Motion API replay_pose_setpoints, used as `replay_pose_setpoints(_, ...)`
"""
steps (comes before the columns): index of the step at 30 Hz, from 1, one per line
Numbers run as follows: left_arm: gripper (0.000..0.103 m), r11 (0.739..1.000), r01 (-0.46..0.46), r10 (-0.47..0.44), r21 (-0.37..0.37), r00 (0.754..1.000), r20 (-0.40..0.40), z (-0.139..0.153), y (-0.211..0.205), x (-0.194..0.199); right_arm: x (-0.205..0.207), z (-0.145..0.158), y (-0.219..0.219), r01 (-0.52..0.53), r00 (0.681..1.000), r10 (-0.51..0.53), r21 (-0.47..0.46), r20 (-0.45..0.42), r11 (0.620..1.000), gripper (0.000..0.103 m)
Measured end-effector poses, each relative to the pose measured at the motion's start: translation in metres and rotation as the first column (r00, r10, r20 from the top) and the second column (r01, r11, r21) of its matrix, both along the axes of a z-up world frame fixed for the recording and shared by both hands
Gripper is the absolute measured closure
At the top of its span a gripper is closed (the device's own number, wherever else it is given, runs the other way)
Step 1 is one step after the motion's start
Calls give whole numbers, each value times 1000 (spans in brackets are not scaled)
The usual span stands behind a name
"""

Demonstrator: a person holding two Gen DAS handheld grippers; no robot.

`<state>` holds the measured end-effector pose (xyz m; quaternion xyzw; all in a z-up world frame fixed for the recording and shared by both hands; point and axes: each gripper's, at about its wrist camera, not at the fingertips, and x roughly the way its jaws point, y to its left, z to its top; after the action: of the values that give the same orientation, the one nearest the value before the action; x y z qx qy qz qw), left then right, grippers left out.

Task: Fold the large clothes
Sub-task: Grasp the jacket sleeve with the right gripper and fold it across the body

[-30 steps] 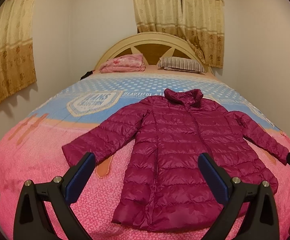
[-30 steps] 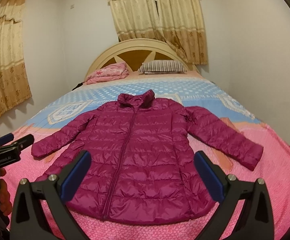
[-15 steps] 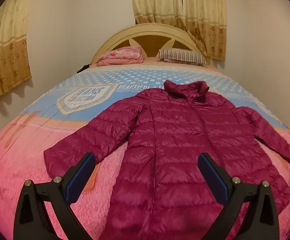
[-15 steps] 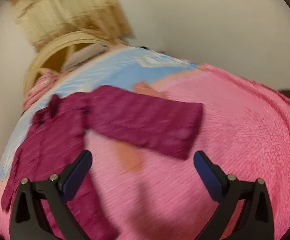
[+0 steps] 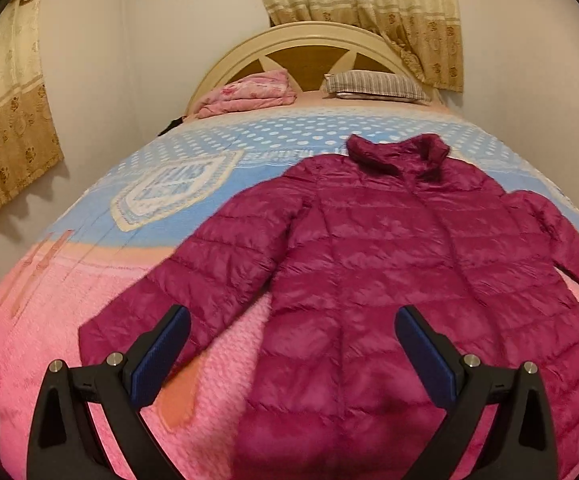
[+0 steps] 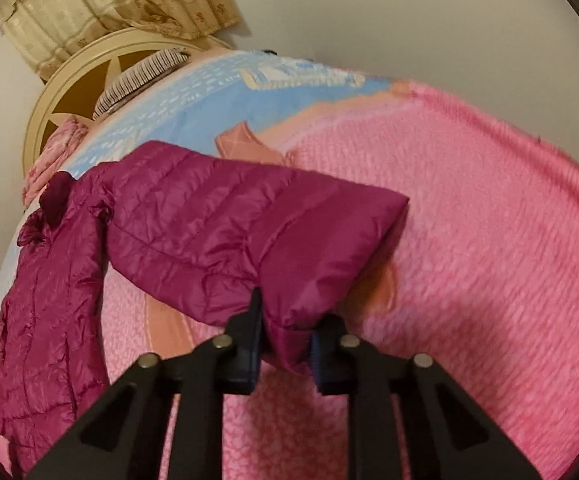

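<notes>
Jacket, magenta quilted, lies flat on pink-and-blue bedspread, collar toward headboard. Right gripper jaws closing on one sleeve's cuff, fabric pinched between pads. Left gripper jaws spread wide, nothing between them, above other sleeve. Folded pink blanket and striped pillow near headboard; curtains behind.

A pink and blue bedspread is covering the bed, with a cream headboard standing at the far end. A folded pink blanket and a striped pillow are lying against it, and beige curtains are hanging behind.
</notes>
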<state>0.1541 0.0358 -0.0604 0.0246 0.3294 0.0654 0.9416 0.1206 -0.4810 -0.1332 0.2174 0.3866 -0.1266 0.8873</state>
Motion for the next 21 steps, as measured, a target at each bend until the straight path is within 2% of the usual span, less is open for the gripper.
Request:
replay_pose_setpoints(5,1,1000,-28,28,-14,1000,3,5,17,14,12,38,16,-41,997,51,-150,61,988,84)
replay_pose_setpoints(9,1,999,-41,41,-33,999,7,8,26,19,22,81,48,-98,982,139,-288,128,953,84)
replay_pose_setpoints(13,1,998,-44,44,-34,999,10,9,31,21,35,121,103,-188,946,280,-428,165,884,84)
replay_pose_setpoints(16,1,998,-52,52,-41,999,11,12,38,21,45,138,144,-260,911,379,-487,163,834,84)
replay_pose_setpoints(21,1,995,-71,72,-66,997,15,14,54,20,69,144,205,-362,856,500,-540,130,760,84)
